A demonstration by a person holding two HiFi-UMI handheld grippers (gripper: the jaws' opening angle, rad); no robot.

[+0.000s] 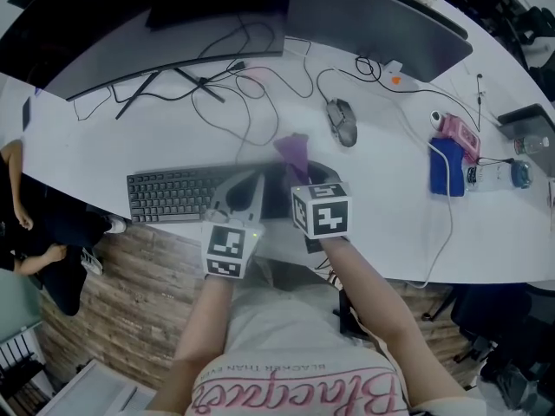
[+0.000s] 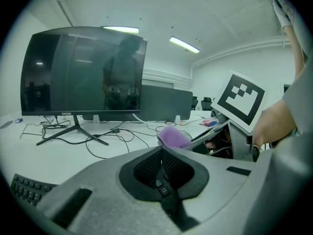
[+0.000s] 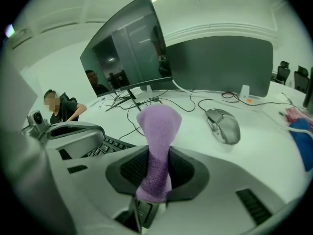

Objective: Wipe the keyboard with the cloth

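A black keyboard [image 1: 169, 194] lies near the front edge of the white desk [image 1: 104, 146]. In the head view both grippers hover over its right half. My right gripper [image 1: 305, 178] is shut on a purple cloth [image 1: 293, 152], which sticks up and forward from the jaws. In the right gripper view the cloth [image 3: 157, 141] stands between the jaws of the right gripper [image 3: 156, 155], with keyboard keys [image 3: 108, 147] to the left below. My left gripper [image 1: 249, 189] sits just left of it, jaws shut and empty. Under the left gripper [image 2: 163, 153] a few keys show [image 2: 27, 190], and the cloth [image 2: 173, 137] is beyond.
A grey mouse [image 1: 343, 121] lies behind the keyboard to the right. Two monitors [image 1: 208, 7] and loose cables [image 1: 225, 85] fill the back of the desk. A blue item [image 1: 447, 167] and a pink item [image 1: 460, 134] sit far right. A person [image 3: 58, 106] sits at the left.
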